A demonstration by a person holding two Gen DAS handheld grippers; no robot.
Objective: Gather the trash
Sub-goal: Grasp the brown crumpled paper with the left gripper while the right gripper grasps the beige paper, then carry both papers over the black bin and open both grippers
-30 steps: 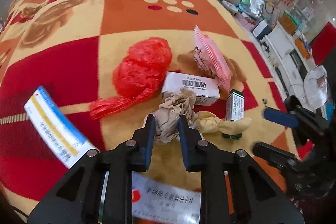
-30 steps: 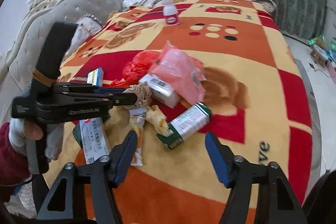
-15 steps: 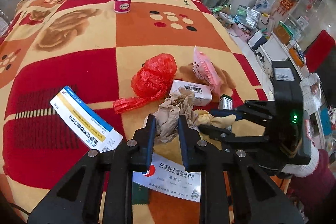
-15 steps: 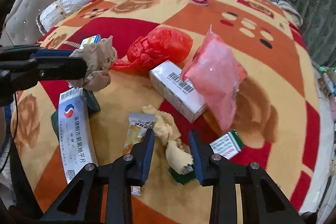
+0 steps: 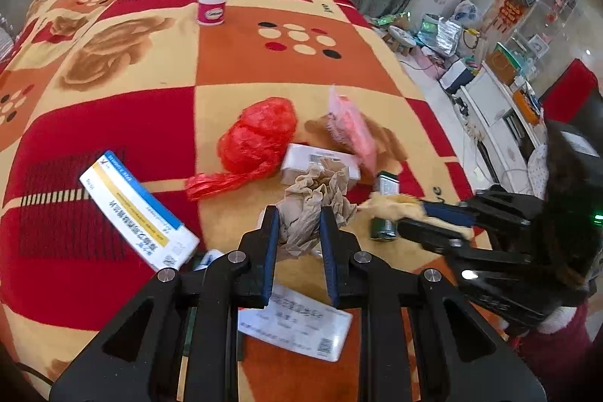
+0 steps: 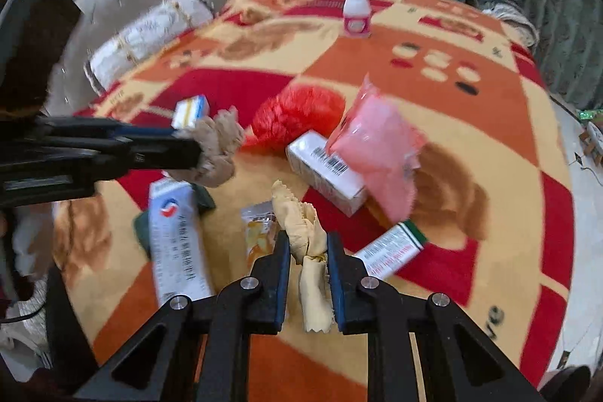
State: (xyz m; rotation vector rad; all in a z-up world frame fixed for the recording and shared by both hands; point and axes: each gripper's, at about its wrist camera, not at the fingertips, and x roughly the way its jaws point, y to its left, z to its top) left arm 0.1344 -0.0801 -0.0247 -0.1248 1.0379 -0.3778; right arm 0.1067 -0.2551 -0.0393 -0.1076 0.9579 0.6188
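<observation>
My left gripper [image 5: 298, 225] is shut on a crumpled brown paper wad [image 5: 316, 198] and holds it above the blanket; the wad also shows in the right wrist view [image 6: 218, 147]. My right gripper [image 6: 308, 247] is shut on a yellow crinkled wrapper [image 6: 305, 232], lifted off the blanket; it shows at the right of the left wrist view [image 5: 392, 204]. On the blanket lie a red plastic bag [image 5: 260, 134], a pink packet [image 5: 352, 130], a white barcode box [image 6: 326, 172], a green-and-white box [image 6: 390, 249] and a small orange snack packet [image 6: 258, 228].
A blue-and-white medicine box [image 5: 132, 206] and a long white medicine box [image 6: 175, 240] lie at the near left. A white bottle with a pink label [image 5: 213, 0] stands far back. The blanket-covered bed [image 5: 264, 63] drops off on the right to a cluttered floor [image 5: 452, 36].
My right gripper has closed on the yellow wrapper and lifted it. My left gripper has risen further with the brown paper wad.
</observation>
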